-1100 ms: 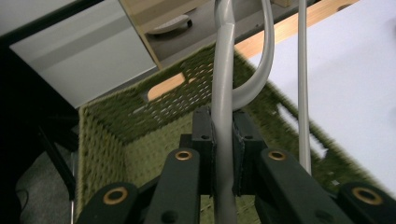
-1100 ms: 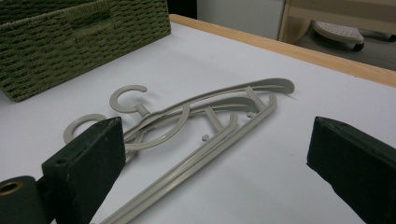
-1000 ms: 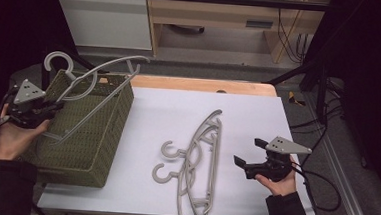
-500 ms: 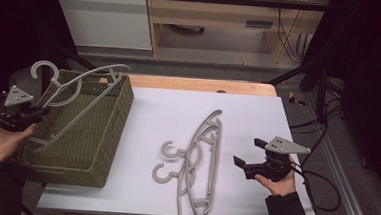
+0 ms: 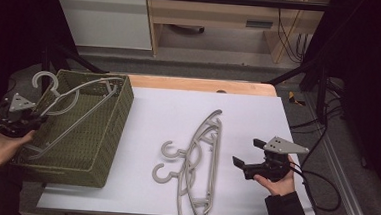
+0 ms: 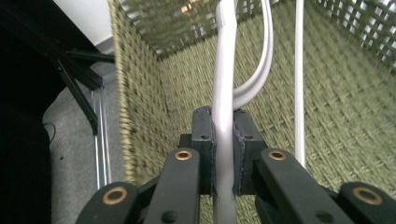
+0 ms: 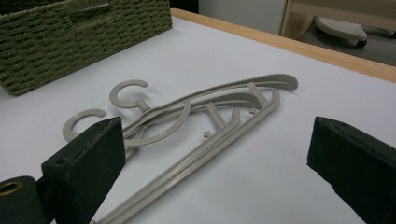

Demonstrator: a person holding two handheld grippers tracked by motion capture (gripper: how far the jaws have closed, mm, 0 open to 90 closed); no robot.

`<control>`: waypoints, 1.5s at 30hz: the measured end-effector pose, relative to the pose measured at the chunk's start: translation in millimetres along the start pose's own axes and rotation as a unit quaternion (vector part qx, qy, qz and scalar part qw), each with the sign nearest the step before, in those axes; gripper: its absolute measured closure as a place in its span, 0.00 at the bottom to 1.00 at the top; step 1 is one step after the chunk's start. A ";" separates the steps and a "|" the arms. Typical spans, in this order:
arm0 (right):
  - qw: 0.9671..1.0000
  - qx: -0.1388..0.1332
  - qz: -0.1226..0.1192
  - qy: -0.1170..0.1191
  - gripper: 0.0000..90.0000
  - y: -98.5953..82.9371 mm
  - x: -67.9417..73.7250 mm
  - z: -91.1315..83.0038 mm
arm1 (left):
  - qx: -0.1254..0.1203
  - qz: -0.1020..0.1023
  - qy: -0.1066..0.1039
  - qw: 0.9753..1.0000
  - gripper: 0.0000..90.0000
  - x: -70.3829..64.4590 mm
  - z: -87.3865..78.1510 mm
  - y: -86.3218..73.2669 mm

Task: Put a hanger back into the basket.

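A white-topped table (image 5: 248,116) stands in a dim room, with a woven green basket (image 5: 109,137) at its left end. The left claw (image 5: 20,119) sits at the basket's left rim, clenched on the grey hanger (image 6: 223,93) whose bar runs between its jaws in the left gripper view; that hanger lies slanted inside the basket, its hook poking up over the far left corner. To the right of the basket, well apart from it, two more hangers (image 5: 200,158) lie stacked on the table. The right claw (image 5: 245,163) hovers just right of them, jaws spread wide and holding nothing. By my reading, one hanger is nearly stowed, pending release; two remain to be fetched.
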State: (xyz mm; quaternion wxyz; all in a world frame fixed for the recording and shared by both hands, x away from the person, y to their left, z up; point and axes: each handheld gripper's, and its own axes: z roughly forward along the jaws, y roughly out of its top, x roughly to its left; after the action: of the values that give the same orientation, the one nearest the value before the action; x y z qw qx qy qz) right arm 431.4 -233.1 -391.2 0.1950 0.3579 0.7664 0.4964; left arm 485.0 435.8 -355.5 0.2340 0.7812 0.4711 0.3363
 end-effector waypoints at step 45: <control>1.000 -0.005 -0.001 0.011 0.04 11.4 18.9 4.6 | -0.191 -0.067 -0.176 0.963 0.27 -110.3 -49.6 27.5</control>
State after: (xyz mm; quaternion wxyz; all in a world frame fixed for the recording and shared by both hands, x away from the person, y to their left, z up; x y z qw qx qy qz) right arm 425.8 -213.4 -381.9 0.1885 0.3510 0.7665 0.5037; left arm 427.5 327.4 -337.4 0.4799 0.7353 0.4012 0.2609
